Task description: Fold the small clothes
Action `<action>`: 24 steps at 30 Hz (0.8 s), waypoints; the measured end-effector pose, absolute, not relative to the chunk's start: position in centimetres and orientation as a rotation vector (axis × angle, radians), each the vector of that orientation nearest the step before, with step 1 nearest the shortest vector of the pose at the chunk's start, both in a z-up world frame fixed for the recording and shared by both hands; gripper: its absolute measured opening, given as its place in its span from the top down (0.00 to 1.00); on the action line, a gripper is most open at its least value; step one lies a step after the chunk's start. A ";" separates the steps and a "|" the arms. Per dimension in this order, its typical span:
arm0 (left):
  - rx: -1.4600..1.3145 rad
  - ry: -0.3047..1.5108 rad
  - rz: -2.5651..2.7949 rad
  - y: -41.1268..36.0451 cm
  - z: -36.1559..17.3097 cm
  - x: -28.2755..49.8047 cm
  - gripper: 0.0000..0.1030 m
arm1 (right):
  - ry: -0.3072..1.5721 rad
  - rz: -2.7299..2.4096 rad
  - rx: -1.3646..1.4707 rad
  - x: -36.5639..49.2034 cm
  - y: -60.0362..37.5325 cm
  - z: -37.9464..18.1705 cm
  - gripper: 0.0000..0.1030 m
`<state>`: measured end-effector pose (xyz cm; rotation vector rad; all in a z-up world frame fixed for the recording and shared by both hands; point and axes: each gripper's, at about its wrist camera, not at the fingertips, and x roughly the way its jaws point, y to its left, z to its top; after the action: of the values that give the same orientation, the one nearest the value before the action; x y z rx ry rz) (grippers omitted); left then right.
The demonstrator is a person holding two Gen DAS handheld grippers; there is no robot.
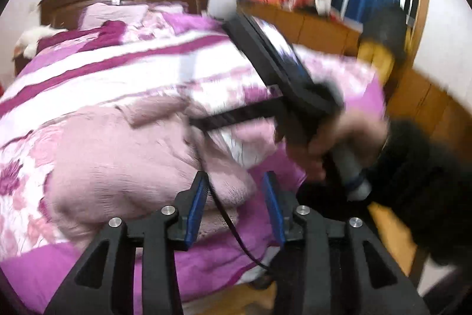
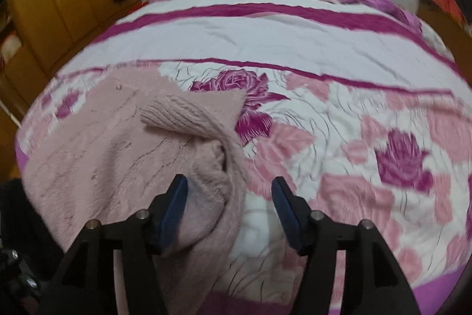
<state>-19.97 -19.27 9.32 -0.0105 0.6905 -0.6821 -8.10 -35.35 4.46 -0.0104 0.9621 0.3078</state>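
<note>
The pink sweater [image 2: 112, 155] lay rumpled on the floral bedspread [image 2: 339, 143]. The right gripper [image 2: 230, 194] stood spread over its edge, pinching nothing. The left gripper [image 1: 236, 191] was parted slightly, apparently free of the blurred fabric.

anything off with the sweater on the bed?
Mostly its shape: the fluffy pale pink knit sweater lies bunched on the floral purple-and-white bedspread, its ribbed cuff flopped across the body and the near edge rumpled between the open right gripper.
</note>
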 end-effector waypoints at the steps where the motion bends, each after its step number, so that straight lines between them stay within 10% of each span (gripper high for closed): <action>1: -0.061 0.684 -0.693 -17.9 10.2 -20.2 0.82 | 0.962 0.298 0.006 -8.4 -35.8 4.5 0.39; 24: 0.090 0.607 -0.342 -8.5 2.4 -19.4 0.75 | 0.906 0.247 0.357 -15.7 -35.4 2.1 0.38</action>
<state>-19.40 -8.52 2.43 0.0899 0.6071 -0.3416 -15.65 -35.43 2.09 0.3573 0.9059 0.2474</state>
